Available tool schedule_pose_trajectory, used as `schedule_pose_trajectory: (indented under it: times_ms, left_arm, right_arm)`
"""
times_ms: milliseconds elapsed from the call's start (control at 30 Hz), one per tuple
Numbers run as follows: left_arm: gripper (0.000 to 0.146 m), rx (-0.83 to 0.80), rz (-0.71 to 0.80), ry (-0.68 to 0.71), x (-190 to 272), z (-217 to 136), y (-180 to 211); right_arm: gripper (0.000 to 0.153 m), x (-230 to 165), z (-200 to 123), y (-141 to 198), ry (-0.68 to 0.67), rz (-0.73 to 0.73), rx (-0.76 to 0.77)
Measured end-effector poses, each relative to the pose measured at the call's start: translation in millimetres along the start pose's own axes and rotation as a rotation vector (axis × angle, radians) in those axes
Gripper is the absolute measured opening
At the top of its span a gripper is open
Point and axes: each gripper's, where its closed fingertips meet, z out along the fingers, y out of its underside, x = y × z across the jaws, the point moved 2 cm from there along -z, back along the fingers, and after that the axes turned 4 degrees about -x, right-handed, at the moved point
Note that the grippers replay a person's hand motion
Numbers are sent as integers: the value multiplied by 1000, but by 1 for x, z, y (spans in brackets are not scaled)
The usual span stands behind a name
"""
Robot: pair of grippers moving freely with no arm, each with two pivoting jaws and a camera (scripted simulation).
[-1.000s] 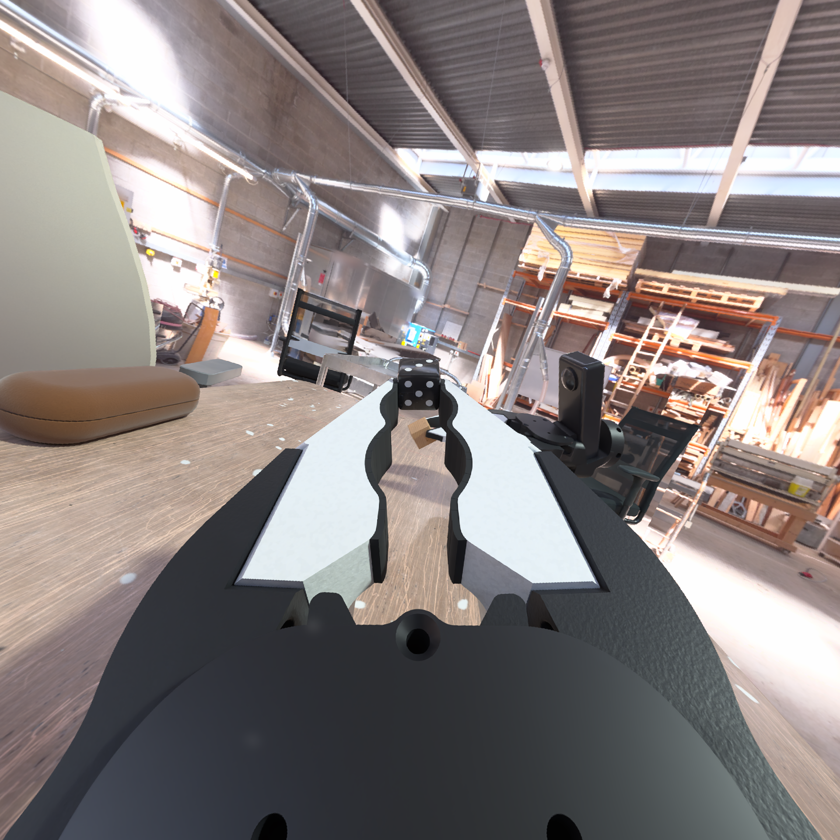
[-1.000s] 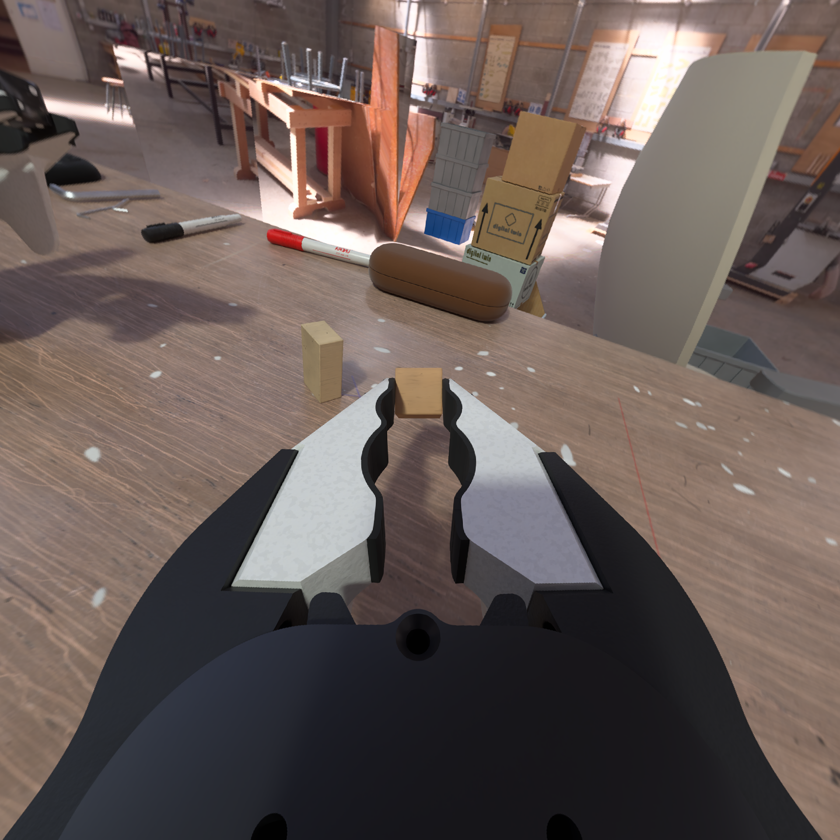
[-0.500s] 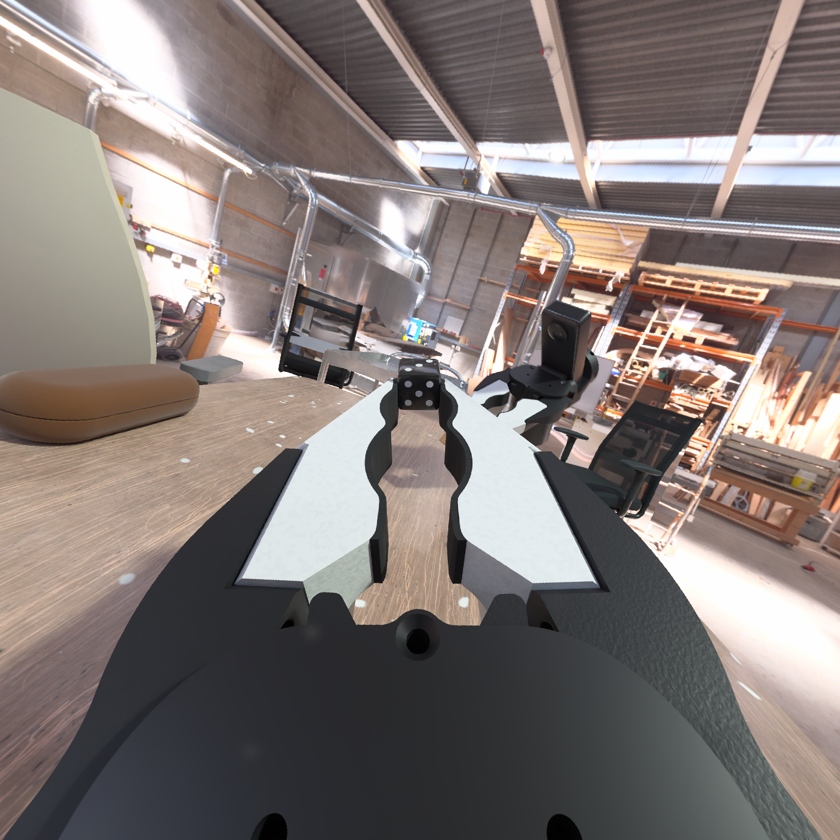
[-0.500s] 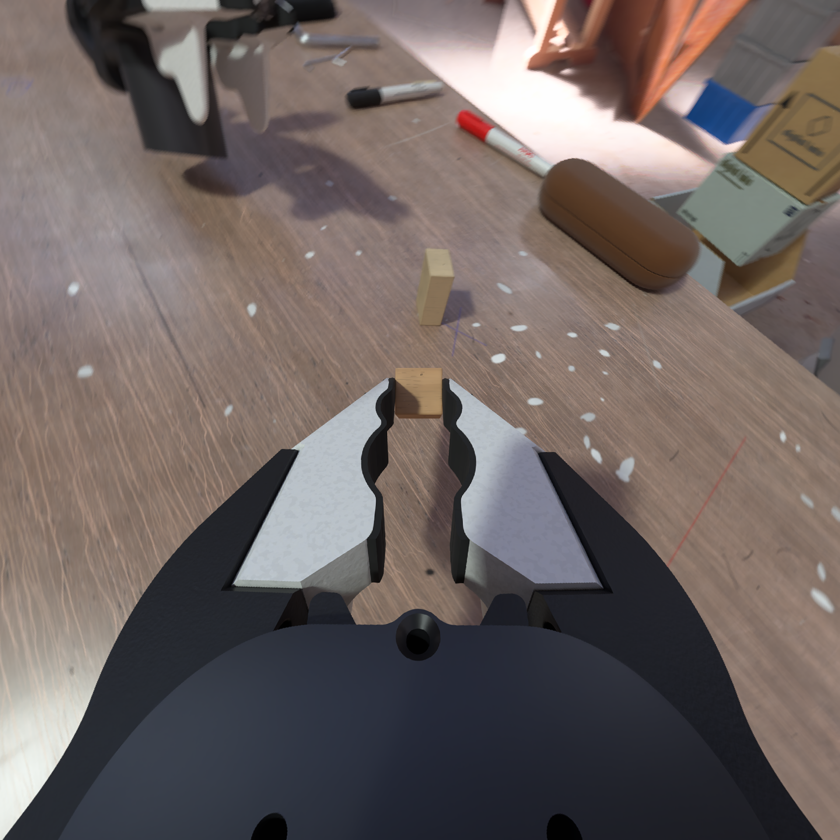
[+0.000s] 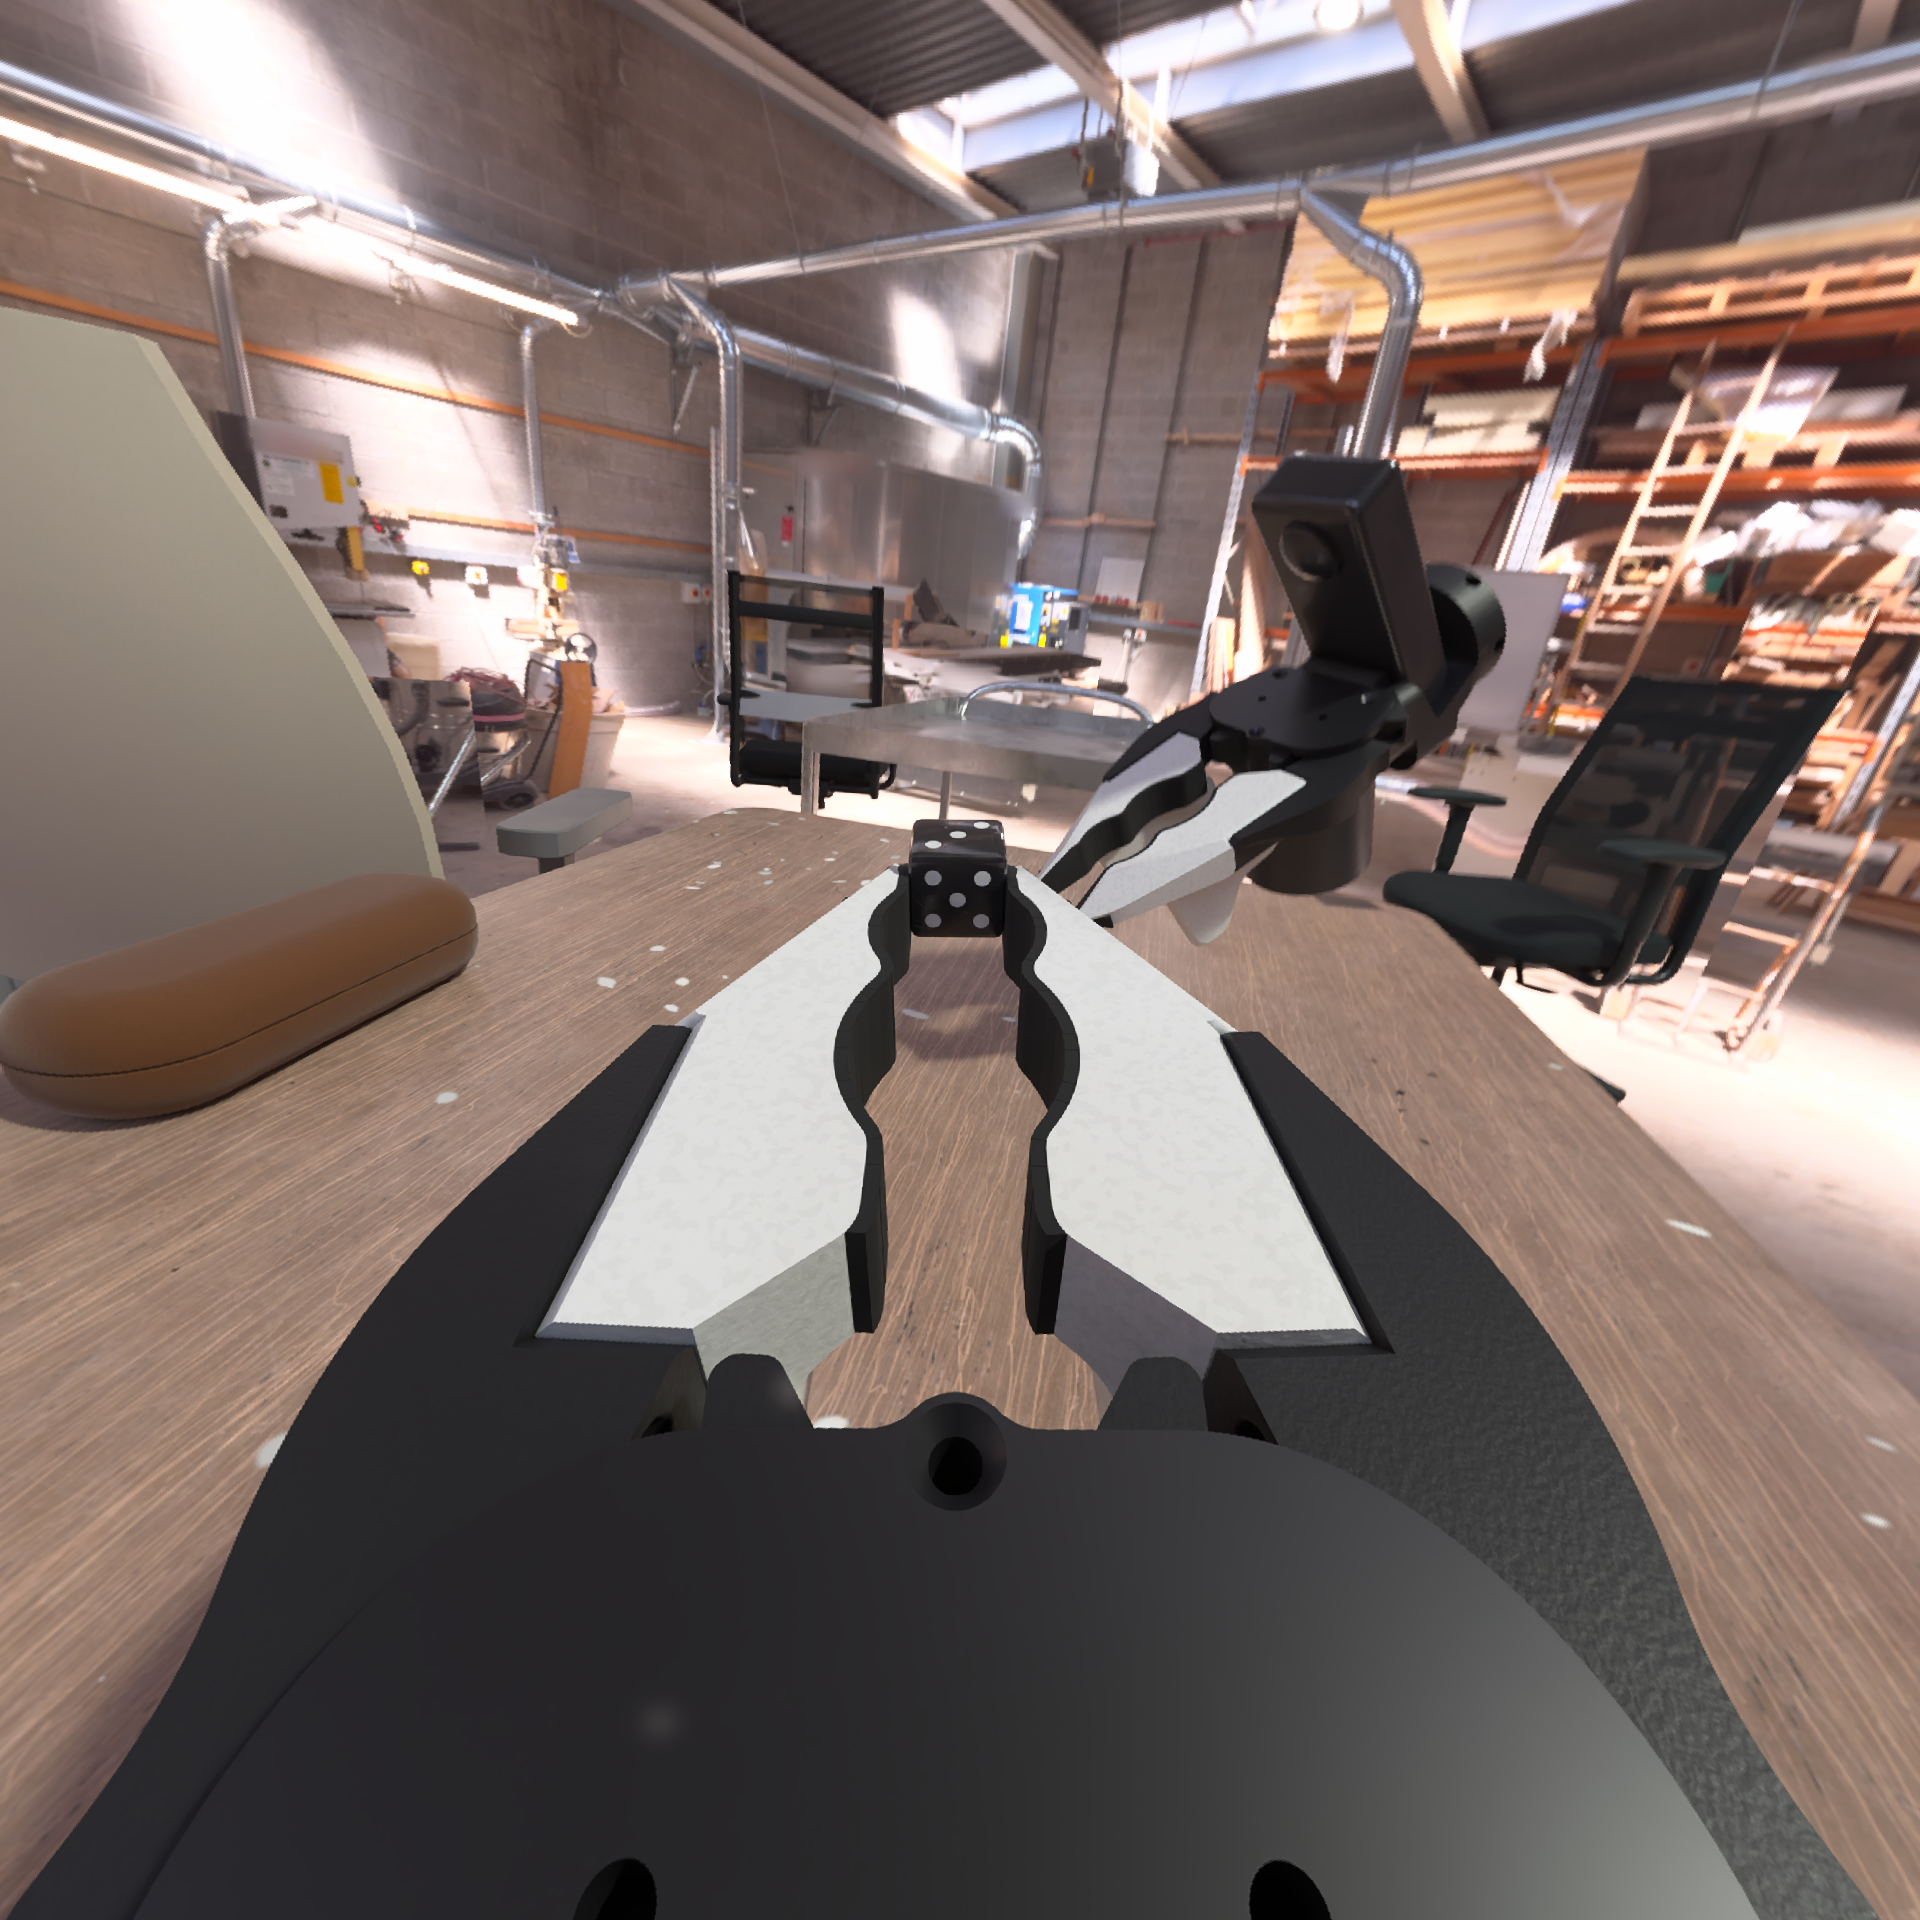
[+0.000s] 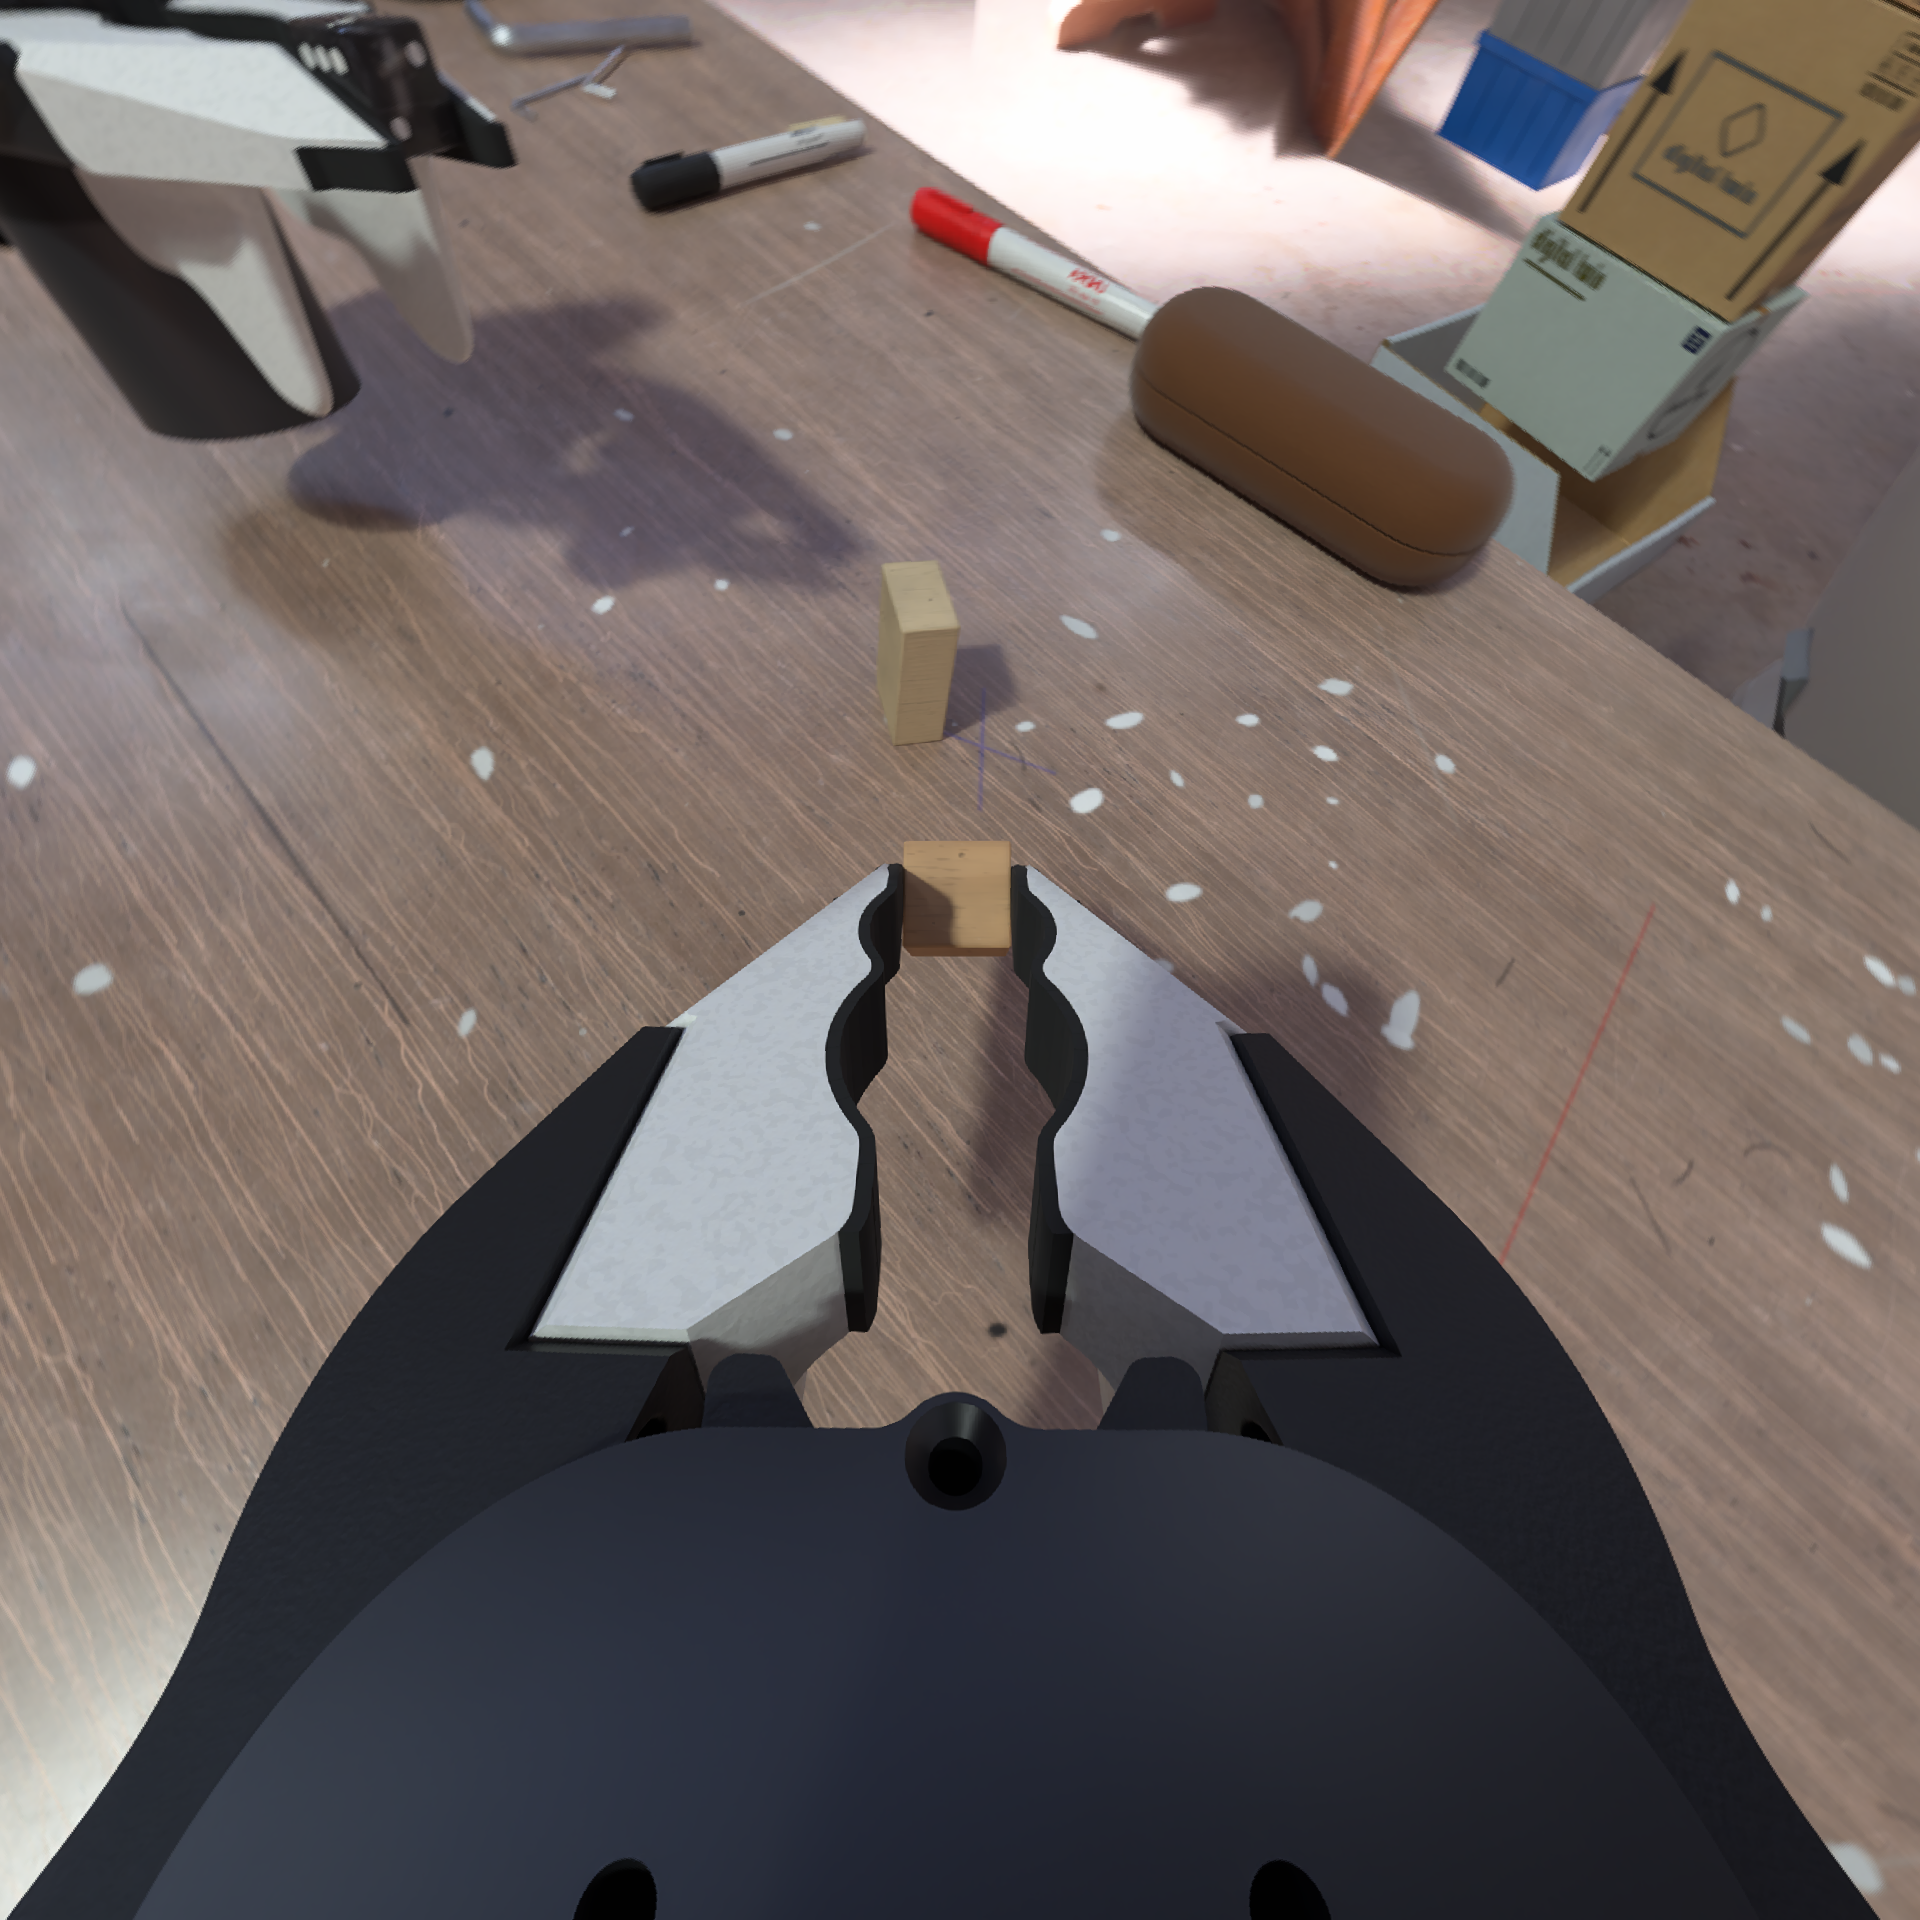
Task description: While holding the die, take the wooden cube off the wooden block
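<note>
The right gripper [image 6: 957,904] pinches the wooden cube [image 6: 957,896], seemingly clear of the upright wooden block [image 6: 916,652].

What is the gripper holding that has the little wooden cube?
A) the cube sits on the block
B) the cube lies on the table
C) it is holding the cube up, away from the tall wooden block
C: the right gripper pinches the small tan wooden cube between its fingertips, clear of the pale upright wooden block standing farther off on the table.
</note>
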Motion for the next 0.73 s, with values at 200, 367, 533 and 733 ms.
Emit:
schedule_pose_trajectory:
  times_ms: [200, 367, 533, 733]
  left_arm:
    - [16, 64, -34, 5, -5, -8, -4]
    - [16, 71, -34, 16, -4, -8, -5]
    - [16, 119, -51, 12, -6, -14, -9]
    - [16, 185, -94, 14, -10, -22, -13]
  right_arm:
    - [20, 13, -6, 6, 113, 276, 53]
    - [20, 14, 1, 3, 211, 312, 81]
    - [20, 5, 26, -10, 179, 91, -101]
    - [20, 4, 65, -9, -153, 94, -440]
